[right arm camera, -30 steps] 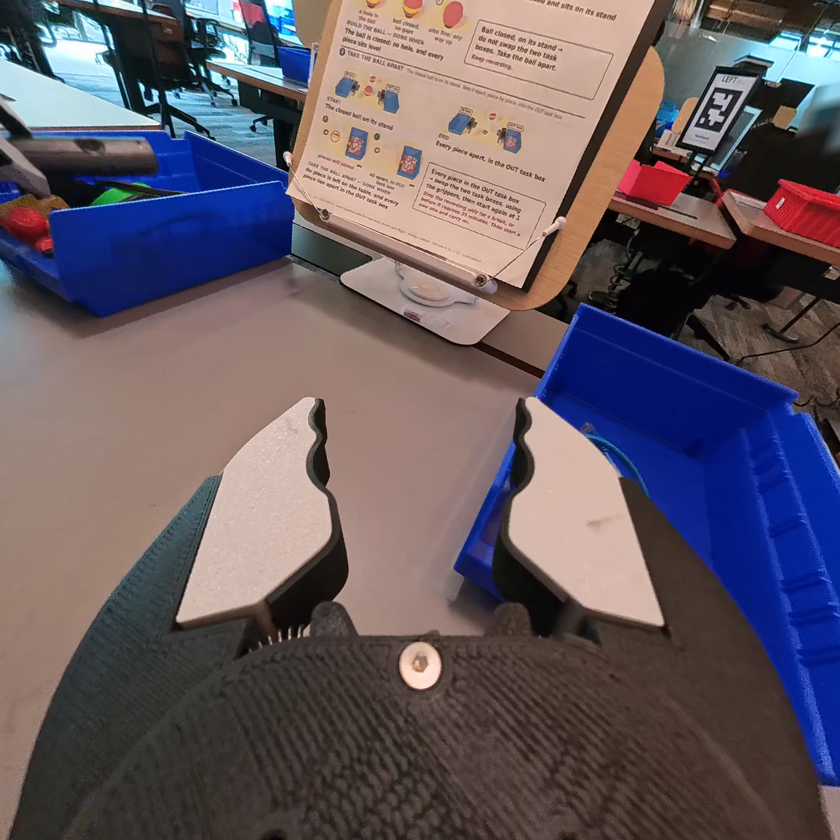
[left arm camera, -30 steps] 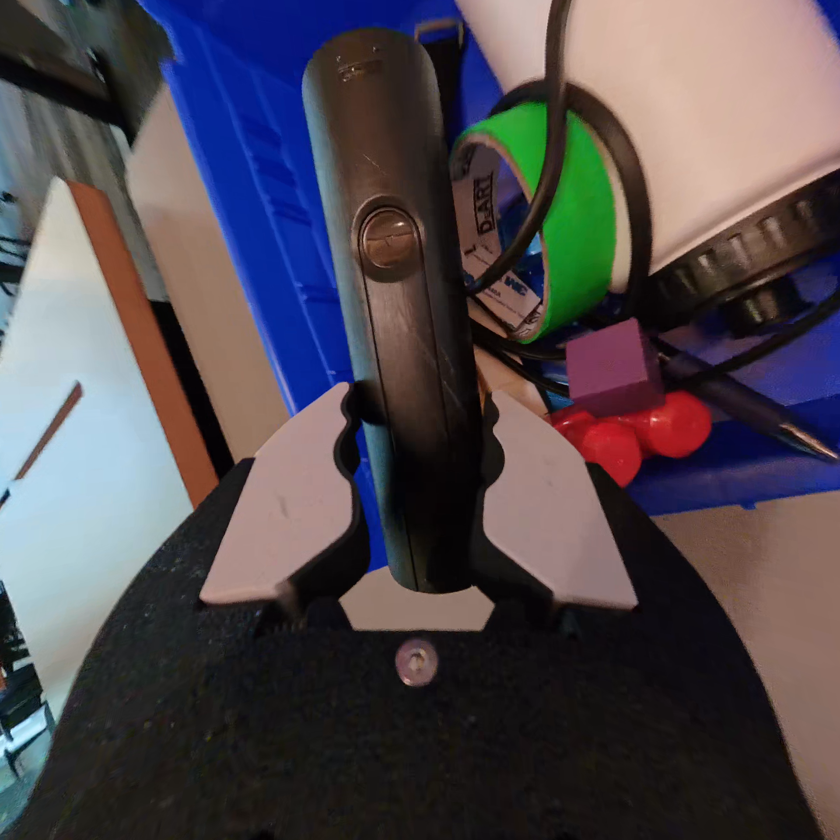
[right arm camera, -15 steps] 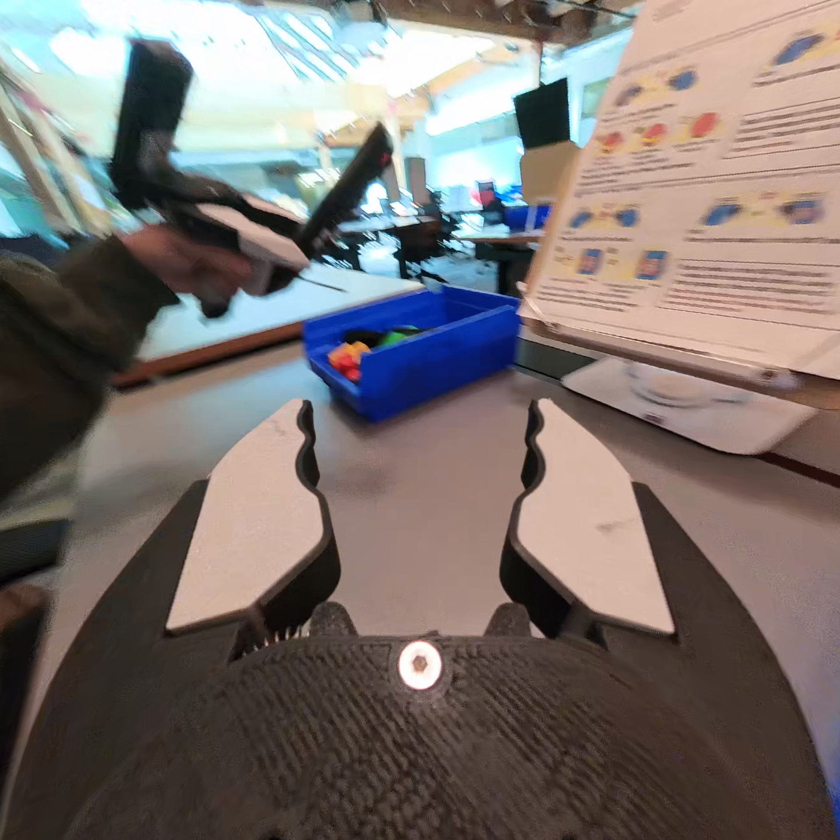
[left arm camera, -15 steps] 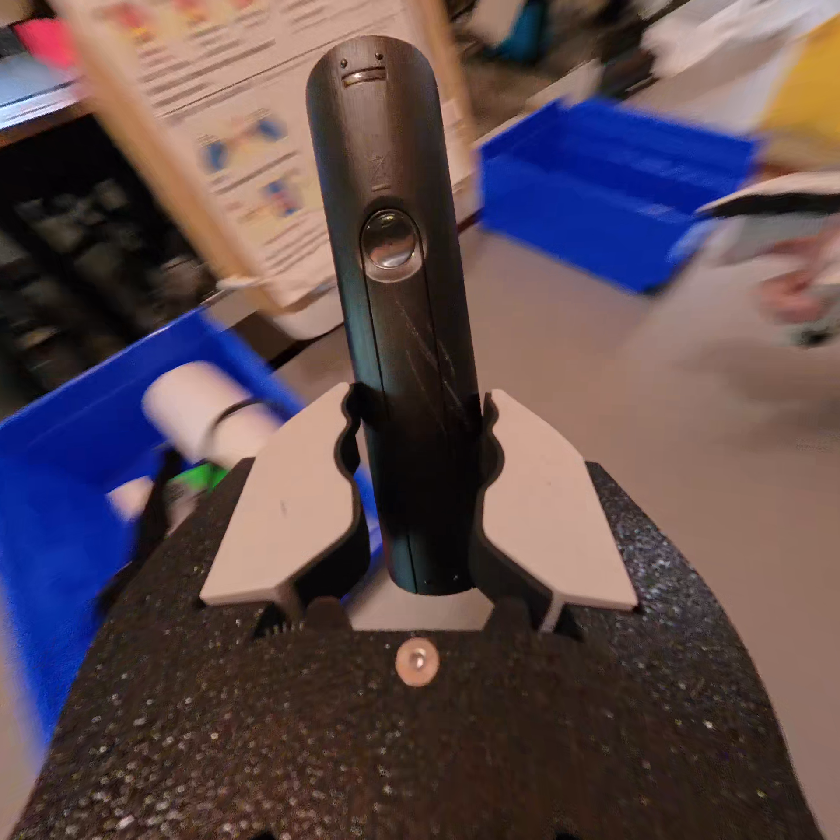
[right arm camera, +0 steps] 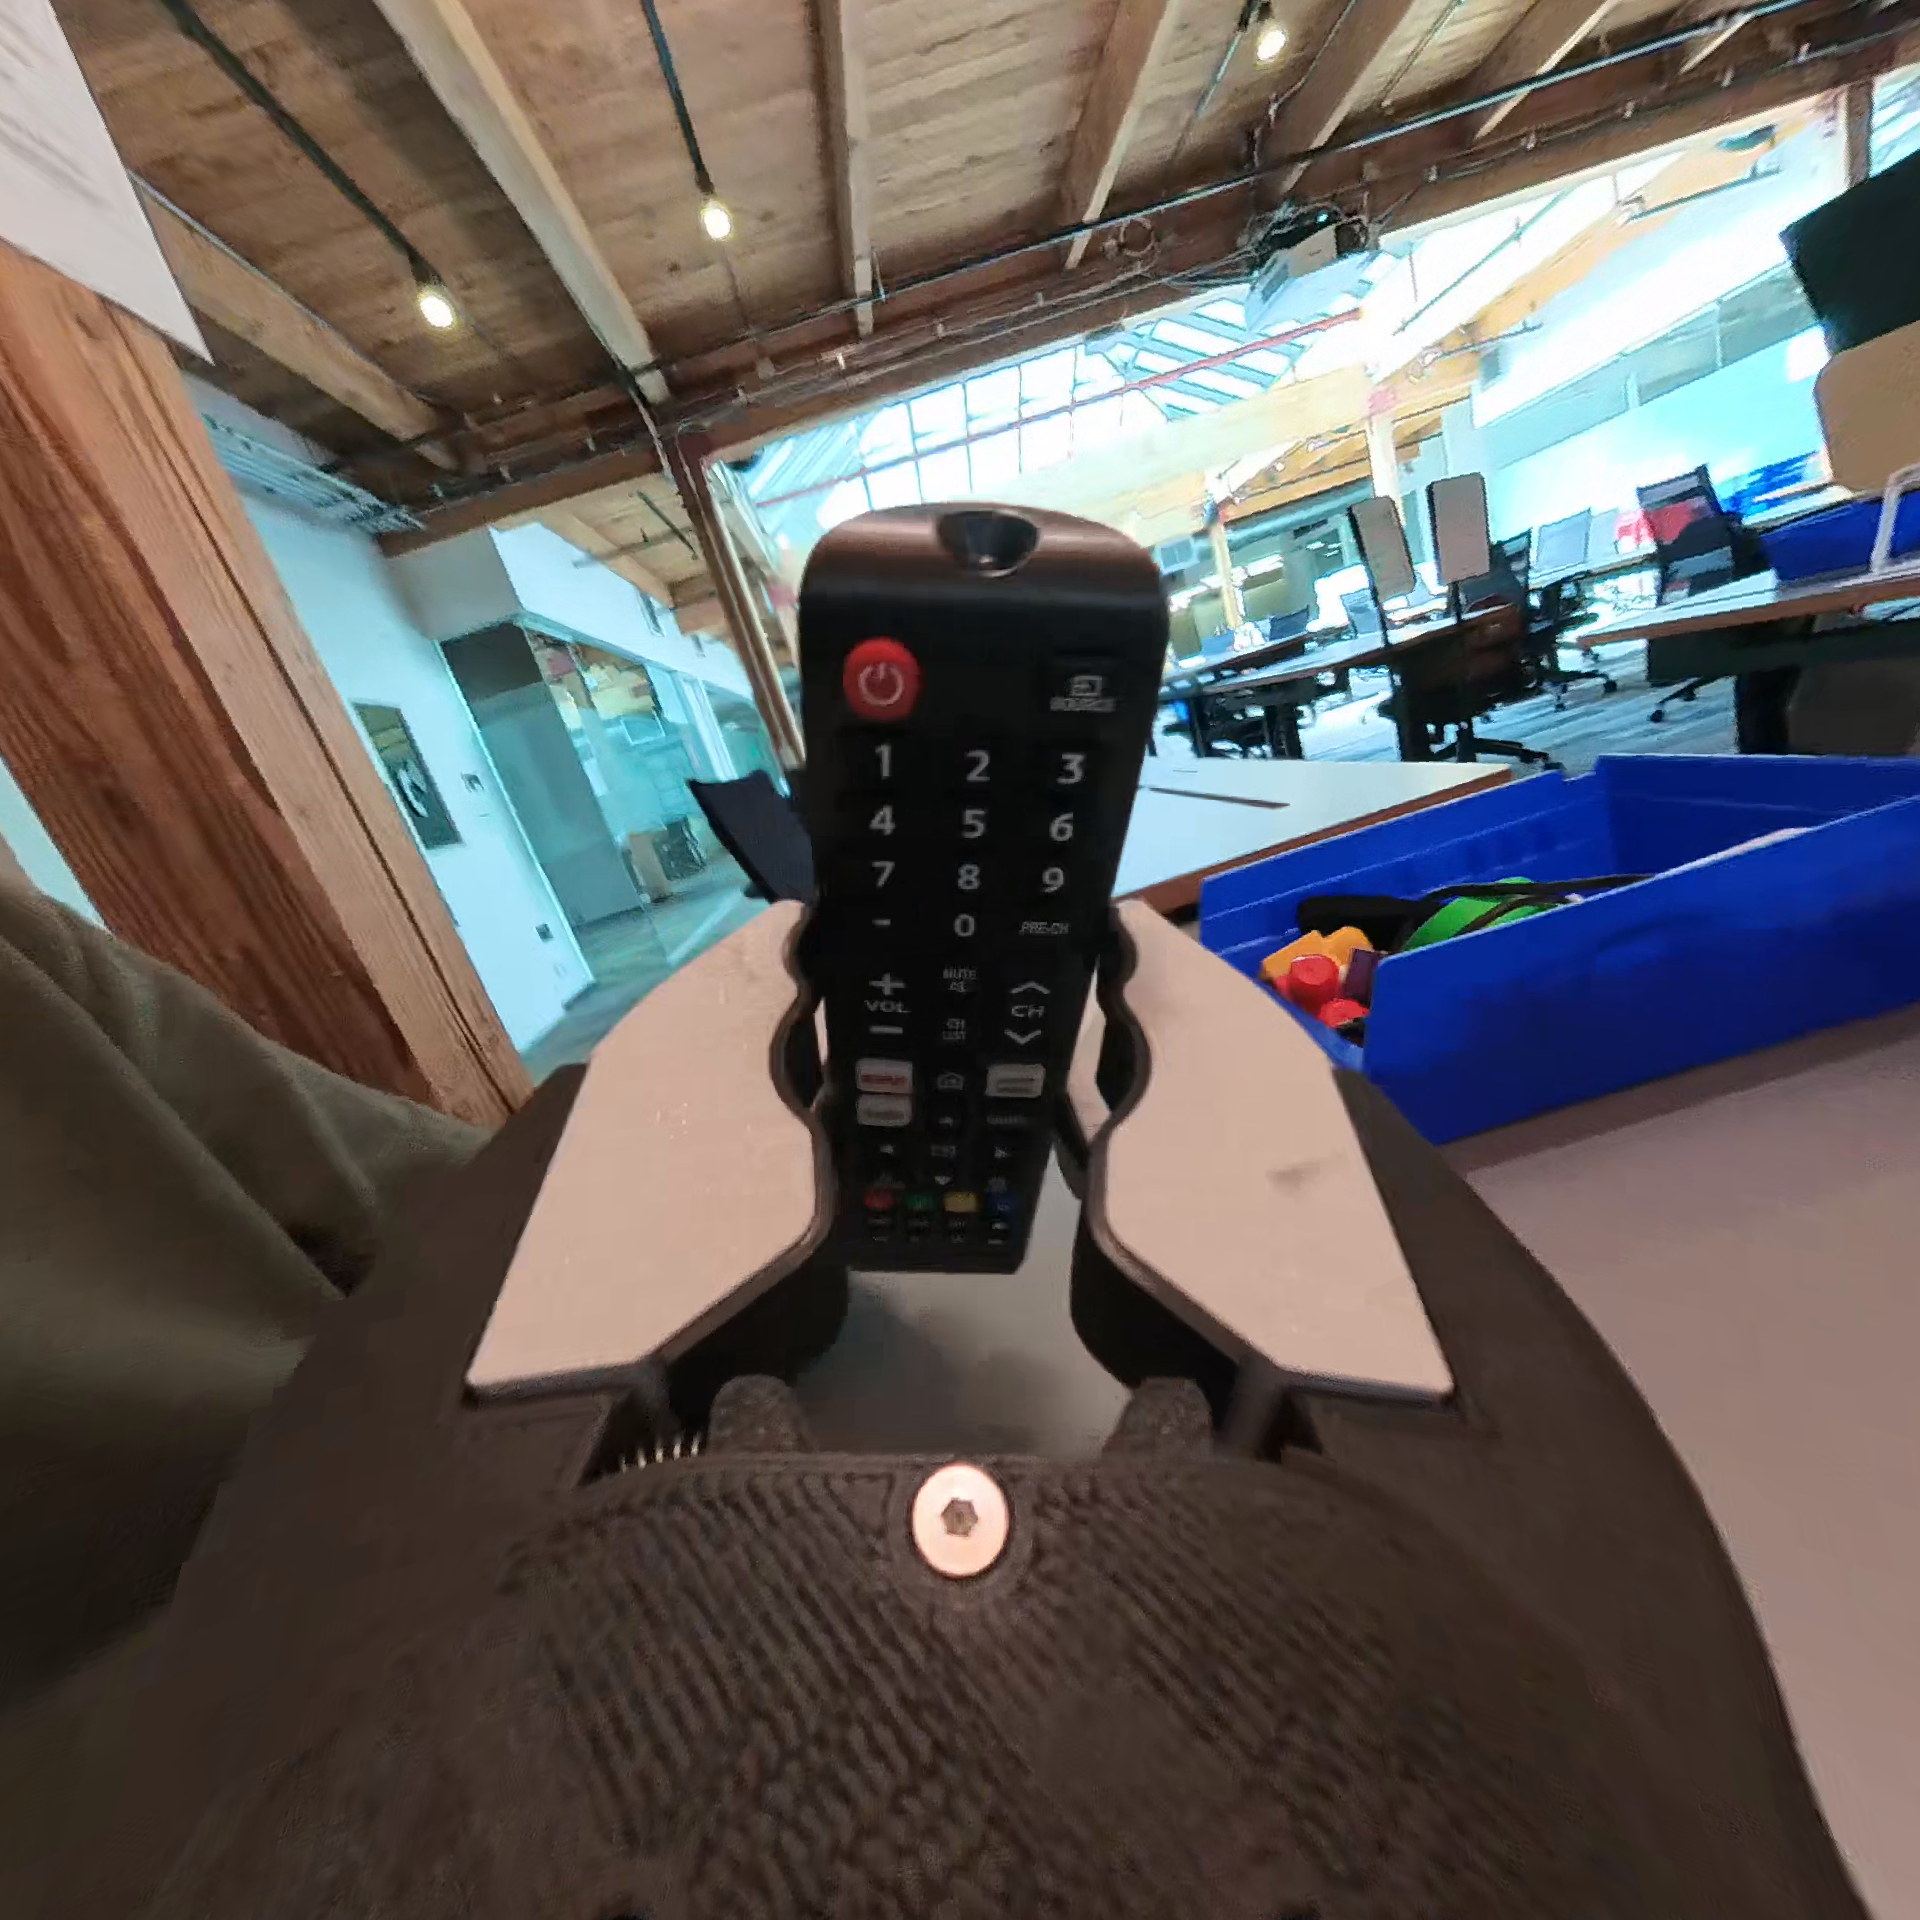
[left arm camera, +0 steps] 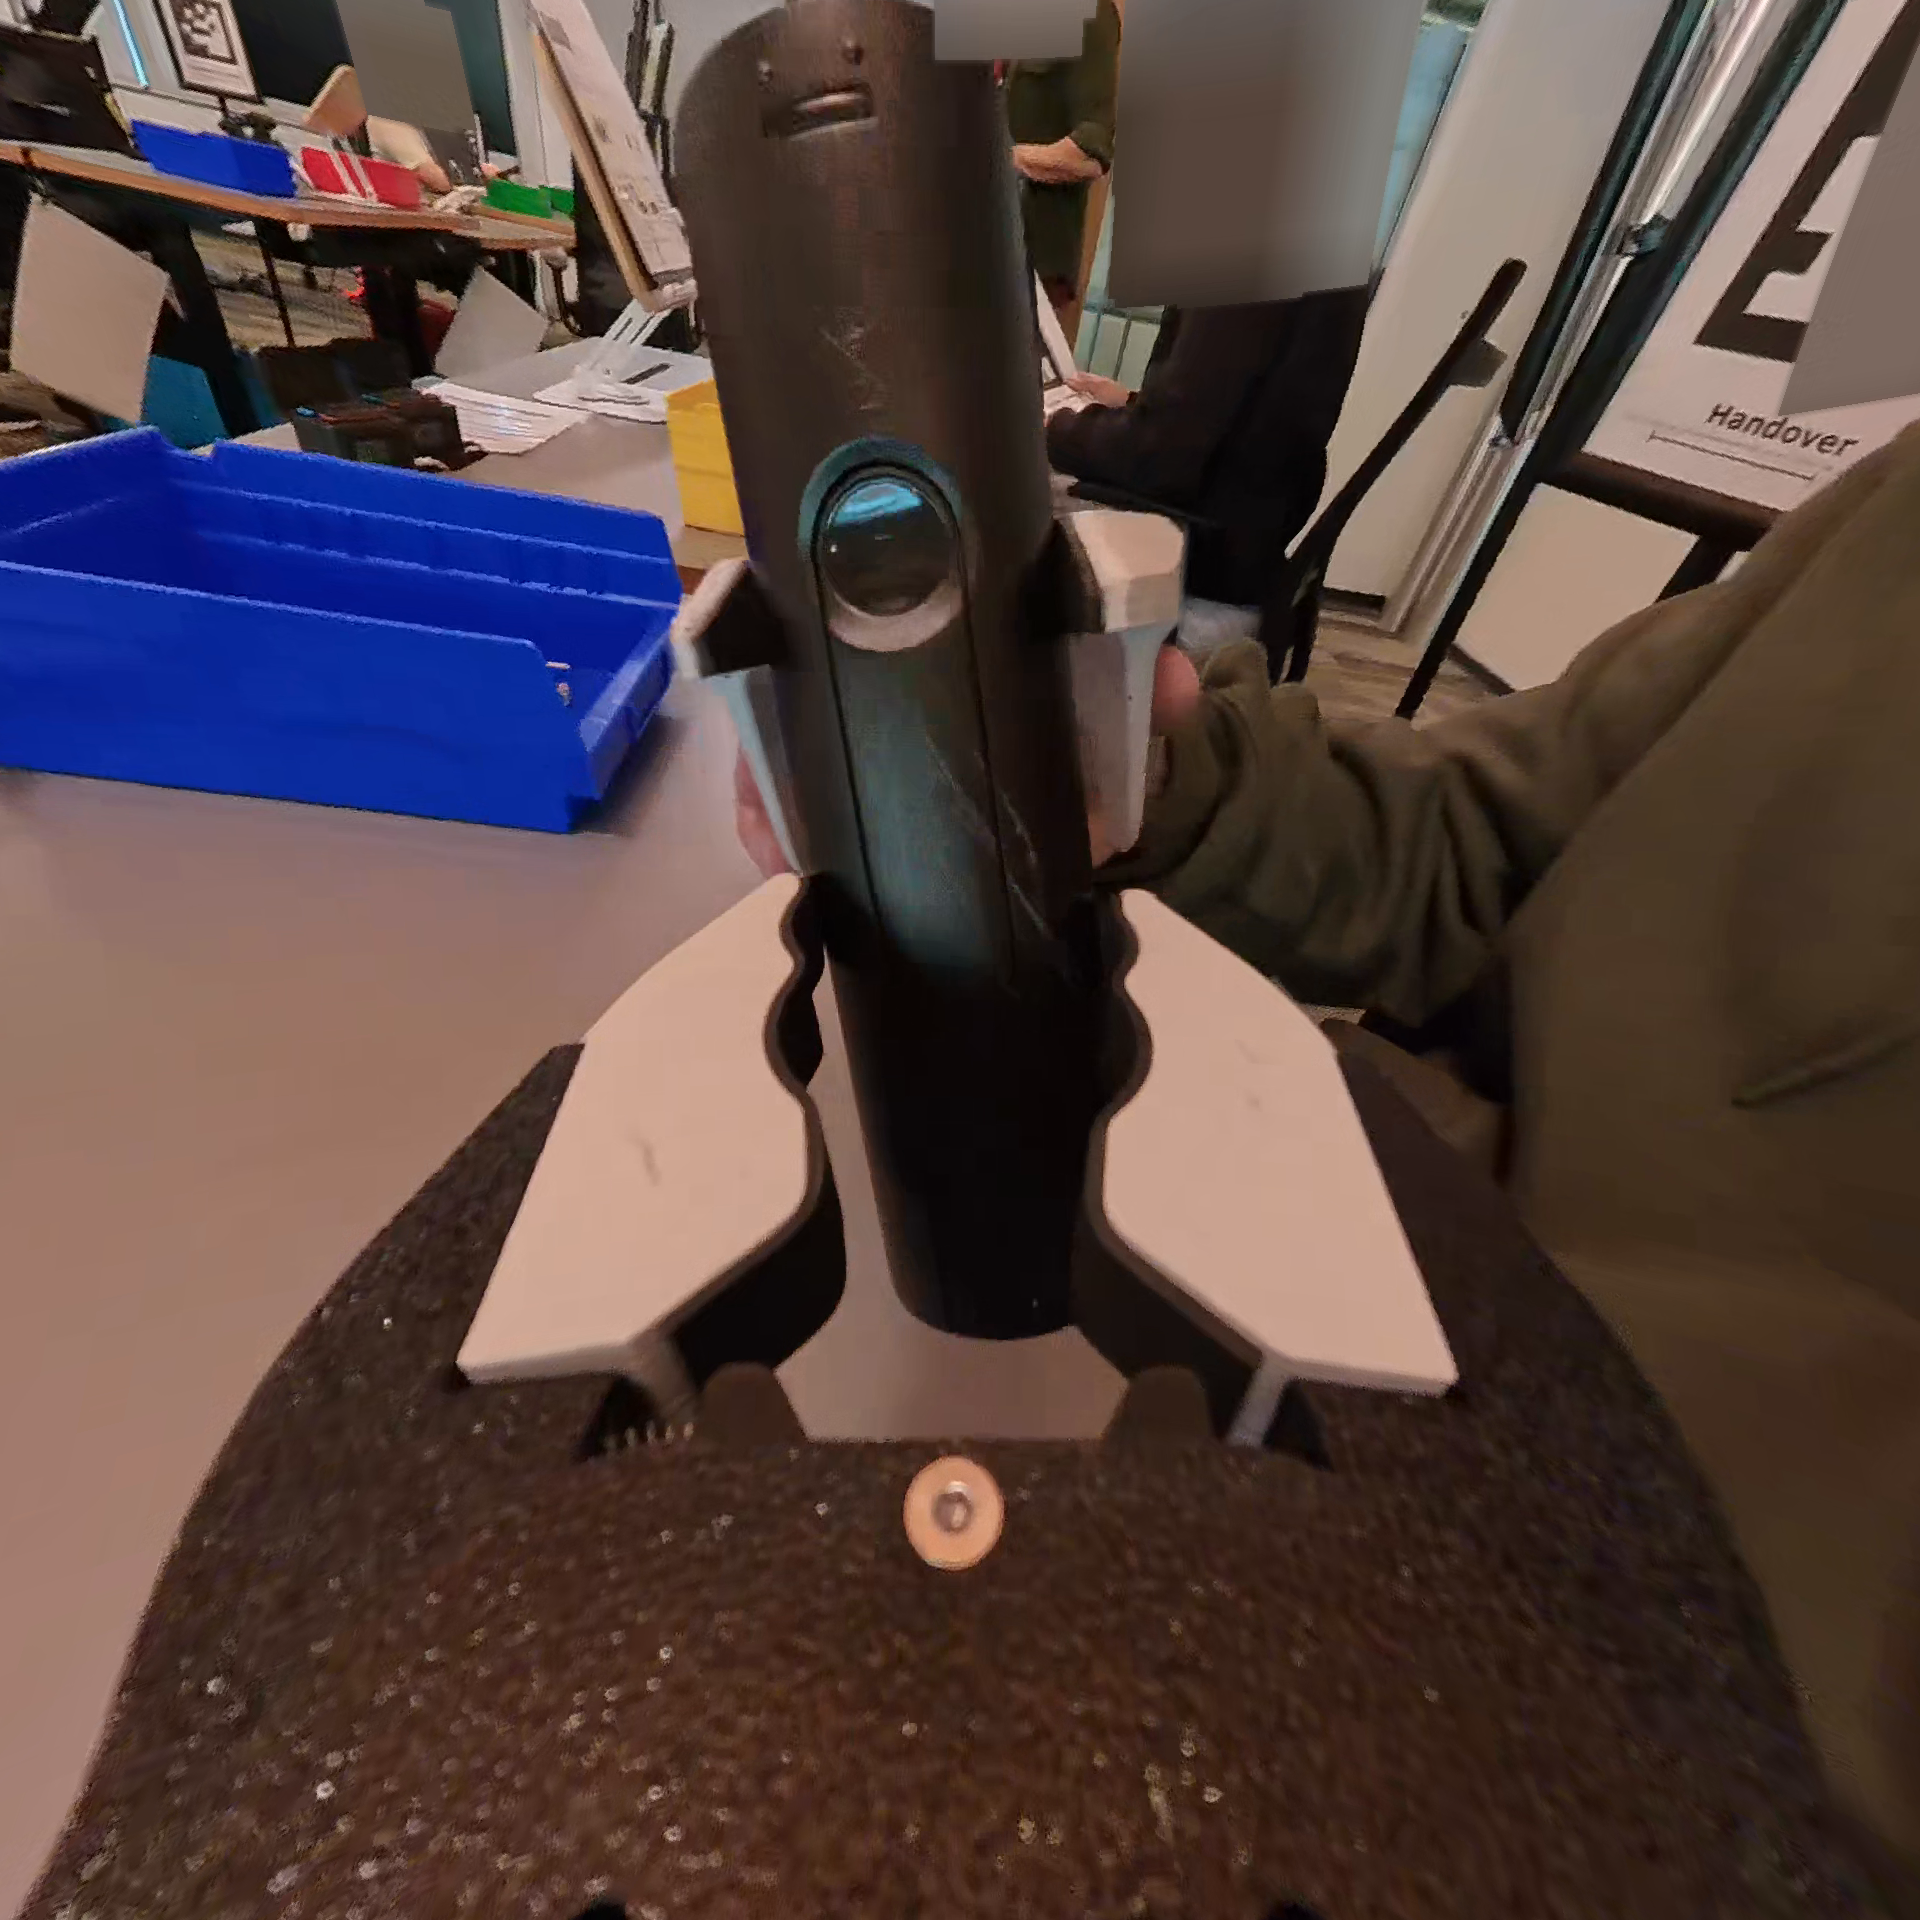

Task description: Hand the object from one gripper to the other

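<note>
The remote stands upright in the centre of the left wrist view, a long black body seen from the back, scuffed with pale scratches, with an oval recess partway up. The left gripper has its jaws closed on the lower end. Higher up, the right gripper reaches in from behind, its jaws pressed to both sides of the same remote. In the right wrist view the button face shows: a red power key at upper left, white number keys, four coloured keys low down, all framed by the right gripper's closed jaws. The keys carry printed markings; no brand is legible. A blue bin sits at left on the grey table. An olive sleeve fills the right side. In the right wrist view, another blue bin holds coloured pieces at right.
</note>
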